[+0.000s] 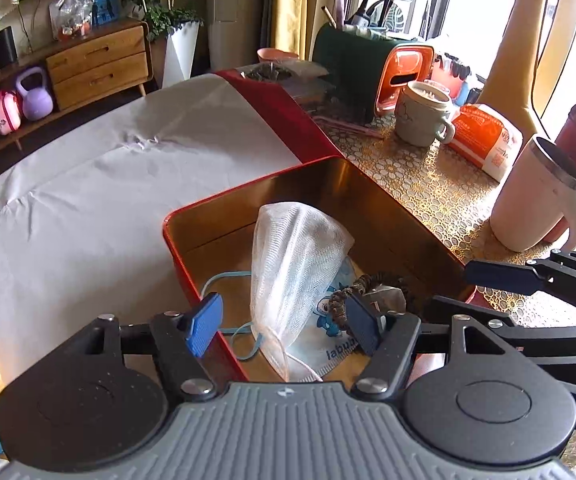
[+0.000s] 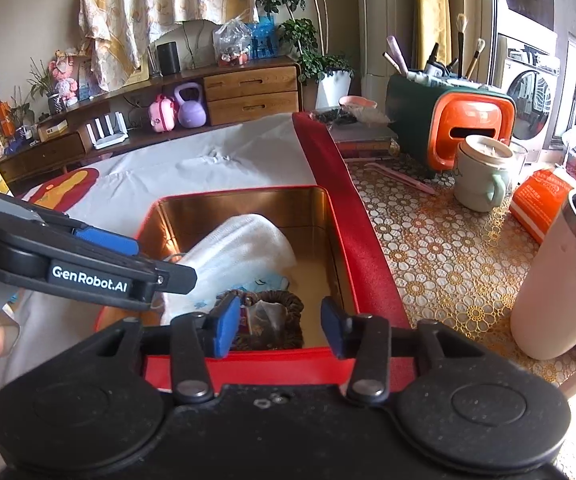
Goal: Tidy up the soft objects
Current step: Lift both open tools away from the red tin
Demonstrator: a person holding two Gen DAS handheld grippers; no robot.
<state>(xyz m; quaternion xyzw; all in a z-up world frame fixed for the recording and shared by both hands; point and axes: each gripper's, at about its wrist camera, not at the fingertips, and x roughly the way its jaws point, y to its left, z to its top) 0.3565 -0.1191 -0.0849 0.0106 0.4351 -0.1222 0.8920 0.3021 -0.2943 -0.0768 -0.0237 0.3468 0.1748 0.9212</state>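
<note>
A red tin box with a gold inside (image 1: 248, 200) (image 2: 339, 232) stands on the table. In it lie a white mesh pouch (image 1: 295, 256) (image 2: 244, 248), a blue face mask with cartoon print (image 1: 327, 320) (image 2: 272, 282), a brown braided hair tie (image 1: 343, 294) (image 2: 288, 304) and a small clear packet (image 2: 264, 314). My left gripper (image 1: 284, 328) is open just above the box, its jaws on either side of the pouch's lower end, holding nothing. My right gripper (image 2: 278, 328) is open and empty over the box's near wall. It also shows in the left wrist view (image 1: 499, 276).
A white cloth with a red border (image 1: 128, 168) (image 2: 216, 164) covers the table's left part. On the gold patterned mat at the right stand a white tumbler (image 1: 535, 196) (image 2: 559, 280), a pale mug (image 1: 423, 114) (image 2: 483, 172), an orange packet (image 1: 483, 136) and an orange-green organizer (image 2: 451, 120).
</note>
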